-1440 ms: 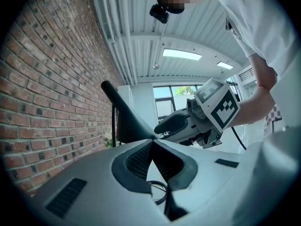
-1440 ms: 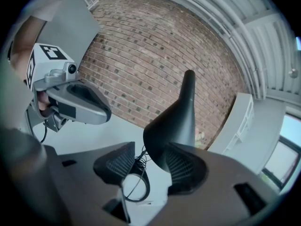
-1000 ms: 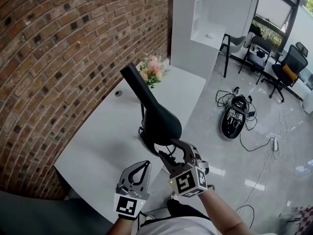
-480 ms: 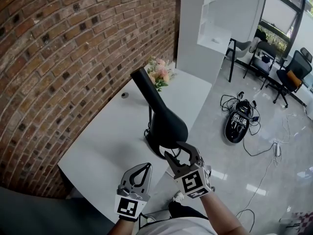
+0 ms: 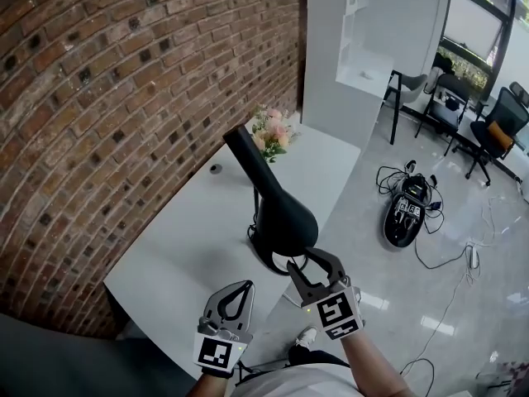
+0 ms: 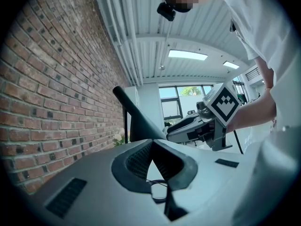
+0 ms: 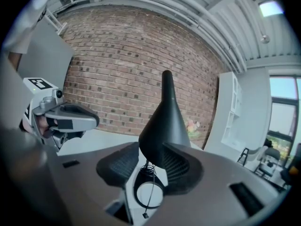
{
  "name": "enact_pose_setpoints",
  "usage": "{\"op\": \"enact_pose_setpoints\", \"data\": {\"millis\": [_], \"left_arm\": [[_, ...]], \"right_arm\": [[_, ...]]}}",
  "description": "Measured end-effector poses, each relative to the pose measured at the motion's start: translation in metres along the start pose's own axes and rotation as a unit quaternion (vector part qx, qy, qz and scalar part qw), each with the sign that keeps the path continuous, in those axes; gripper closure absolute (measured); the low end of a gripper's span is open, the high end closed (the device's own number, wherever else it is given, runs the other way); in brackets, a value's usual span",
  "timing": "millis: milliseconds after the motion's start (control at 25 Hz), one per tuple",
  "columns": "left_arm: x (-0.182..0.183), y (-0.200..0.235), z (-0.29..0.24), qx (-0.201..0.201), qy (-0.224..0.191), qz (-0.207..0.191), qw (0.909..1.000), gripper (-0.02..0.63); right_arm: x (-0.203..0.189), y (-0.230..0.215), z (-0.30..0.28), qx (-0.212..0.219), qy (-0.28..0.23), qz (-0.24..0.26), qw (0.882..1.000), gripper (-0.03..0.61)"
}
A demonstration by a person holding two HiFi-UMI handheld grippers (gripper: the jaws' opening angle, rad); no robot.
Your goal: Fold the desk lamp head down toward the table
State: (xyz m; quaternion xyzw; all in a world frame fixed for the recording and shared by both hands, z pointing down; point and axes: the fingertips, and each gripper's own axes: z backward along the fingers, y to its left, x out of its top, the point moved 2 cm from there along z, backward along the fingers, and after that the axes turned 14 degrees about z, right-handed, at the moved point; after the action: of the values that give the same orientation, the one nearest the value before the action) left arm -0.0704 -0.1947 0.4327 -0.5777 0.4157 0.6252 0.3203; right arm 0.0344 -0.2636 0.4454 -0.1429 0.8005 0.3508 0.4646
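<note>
Rolled a touch since a second ago, the right tongs (image 5: 302, 260) have drawn their spread narrower round the lamp, while the left pair has hardly budged. Sweeping from the left now: a red brick wall (image 5: 99, 122) runs tight along the far side of the white tabletop (image 5: 165, 263), so there's no swinging room that way. The left tongs (image 5: 245, 288) hang off the near edge, tips pressed together on nothing, parked clear of the action, I'd say. Then the black desk lamp (image 5: 277, 213), standing near the tabletop's right-hand edge, its cone-shaped head (image 7: 162, 121) raised, narrow end up toward the wall, wide mouth down toward the near edge. And there are the right tongs, closing, with the head's wide rim between the pads but not yet pinched. A hold low on that rim should give good leverage to tip it over. Bare tabletop lies left of the lamp, and a bunch of pink and white flowers (image 5: 273, 132) sits well behind, out of harm's way. Right of the edge, only glossy grey floor (image 5: 463, 321) far below.
</note>
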Motion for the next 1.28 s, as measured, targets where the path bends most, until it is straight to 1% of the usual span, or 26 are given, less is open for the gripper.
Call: {"op": "enact_pose_setpoints", "data": {"millis": [280, 440, 600, 920, 1120, 1280], "left_arm": [[0.008, 0.002, 0.013, 0.01, -0.007, -0.012, 0.9998, 0.606], [0.007, 0.012, 0.034, 0.028, 0.0, -0.015, 0.9995, 0.606], [0.006, 0.012, 0.046, 0.037, 0.003, -0.014, 0.9992, 0.606], [0.003, 0.001, 0.059, 0.032, 0.001, -0.005, 0.9995, 0.606], [0.001, -0.011, 0.067, 0.024, -0.004, 0.001, 0.9997, 0.606], [-0.003, -0.019, 0.072, 0.019, -0.006, 0.014, 0.9997, 0.606]], "right_arm": [[0.015, 0.015, 0.004, 0.018, -0.029, -0.027, 0.999, 0.425], [0.027, 0.027, 0.008, 0.023, -0.045, -0.034, 0.998, 0.43], [0.031, 0.039, 0.013, 0.033, -0.046, -0.038, 0.998, 0.436], [0.033, 0.06, 0.028, 0.04, -0.045, -0.047, 0.997, 0.453], [0.036, 0.069, 0.043, 0.034, -0.046, -0.052, 0.997, 0.463], [0.035, 0.075, 0.054, 0.03, -0.039, -0.05, 0.998, 0.469]]}}
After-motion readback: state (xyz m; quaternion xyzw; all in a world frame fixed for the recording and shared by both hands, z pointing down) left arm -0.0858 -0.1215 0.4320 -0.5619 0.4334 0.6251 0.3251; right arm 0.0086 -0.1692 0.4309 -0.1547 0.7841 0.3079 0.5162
